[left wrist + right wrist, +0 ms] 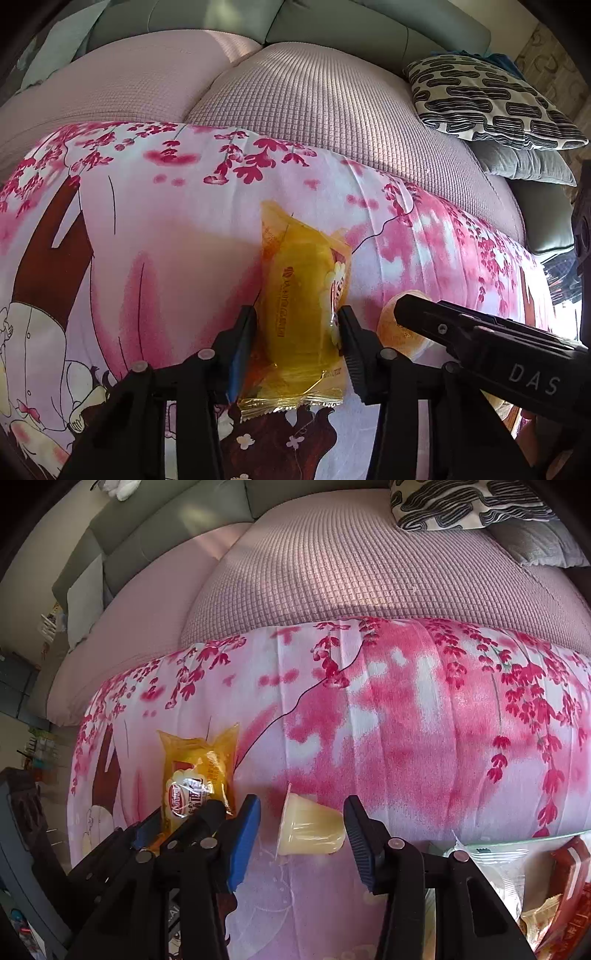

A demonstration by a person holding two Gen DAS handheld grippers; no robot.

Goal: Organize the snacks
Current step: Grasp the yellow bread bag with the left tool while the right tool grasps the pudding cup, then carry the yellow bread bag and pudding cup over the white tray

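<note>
Bright daylight from the right, heavy fisheye bending, dark vignetted corners.

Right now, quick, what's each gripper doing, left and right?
Left gripper: closed on the yellow snack packet.
Right gripper: open around the jelly cup, fingers apart from it.

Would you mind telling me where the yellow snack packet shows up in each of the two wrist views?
Left wrist view: the yellow snack packet lies lower centre, between the left gripper fingers.
Right wrist view: the packet sits lower left, beside the jelly cup framed by the open right gripper.
Shared landmark: the black-and-white patterned pillow at upper right in both.
</note>
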